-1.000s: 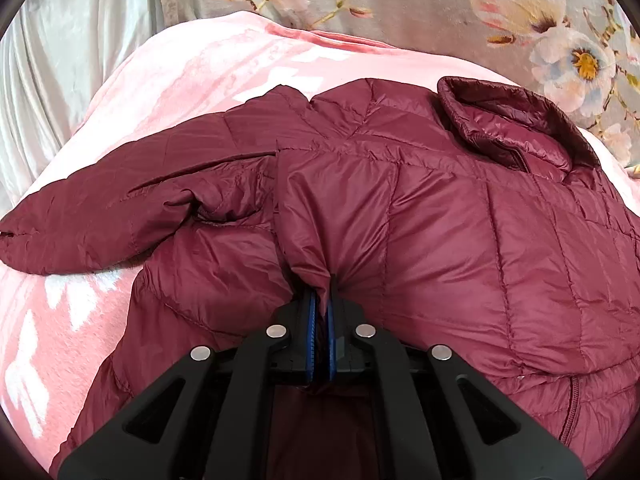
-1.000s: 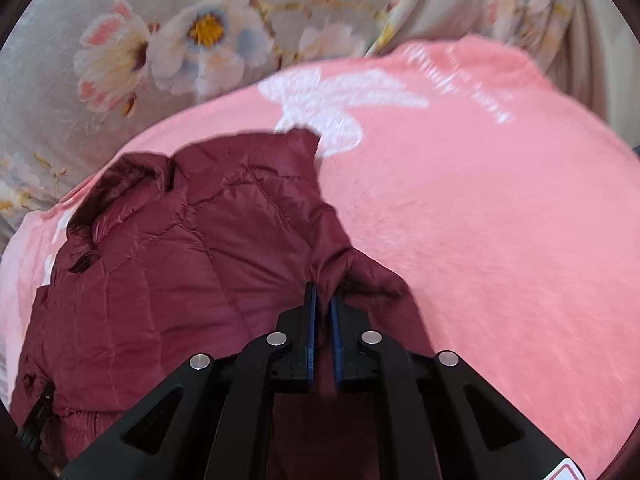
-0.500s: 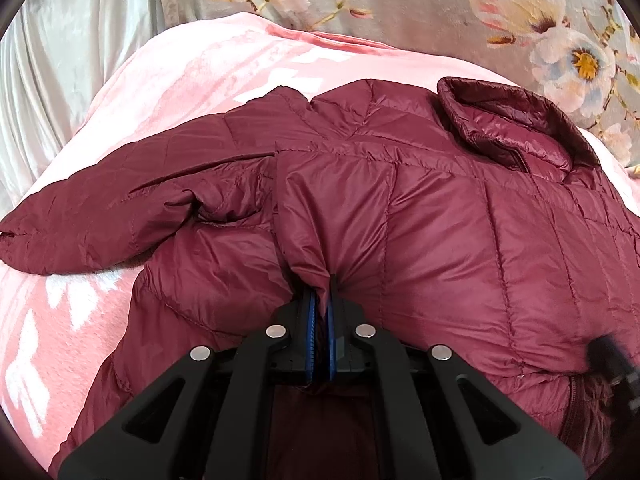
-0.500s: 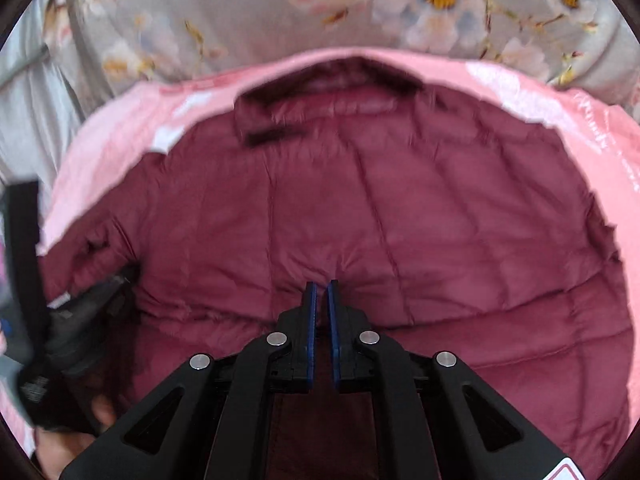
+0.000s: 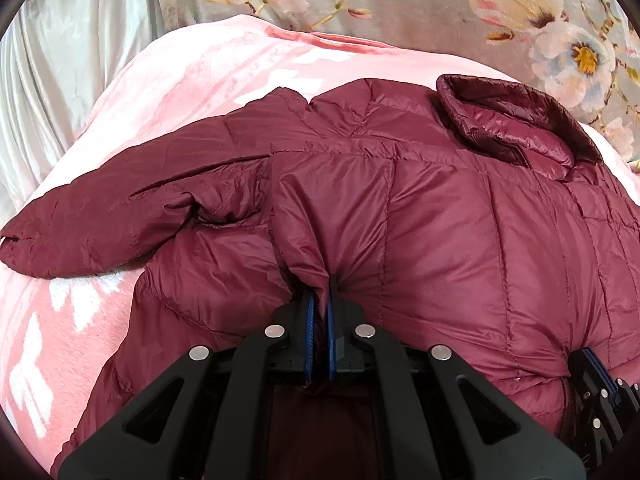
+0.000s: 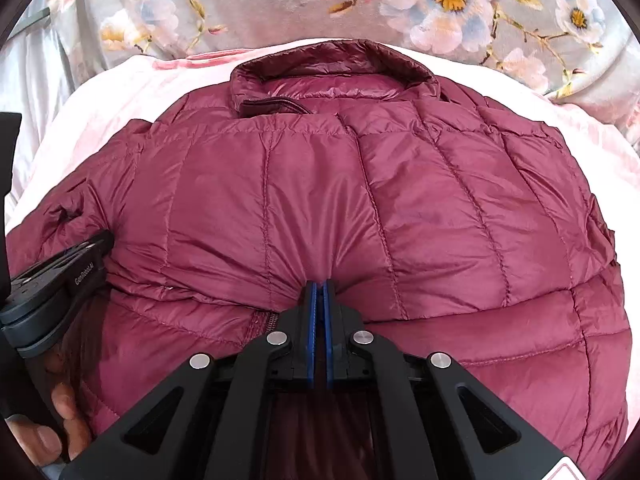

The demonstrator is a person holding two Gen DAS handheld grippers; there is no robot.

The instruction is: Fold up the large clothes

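A maroon quilted puffer jacket lies on a pink blanket, collar at the far side. One sleeve stretches out to the left. My left gripper is shut on a pinched fold of the jacket's fabric. In the right wrist view the jacket fills the frame, its right side folded over the body. My right gripper is shut on jacket fabric near the zipper. The right gripper also shows at the left wrist view's lower right; the left gripper shows at the right wrist view's left.
A grey floral quilt lies bunched behind the blanket. Pale grey satin fabric hangs at the far left. The pink blanket surrounds the jacket on all sides. The person's fingers show at the lower left.
My right gripper has swung left from the jacket's right edge, carrying fabric over the body, and now sits close beside the left gripper. The left gripper has held still.
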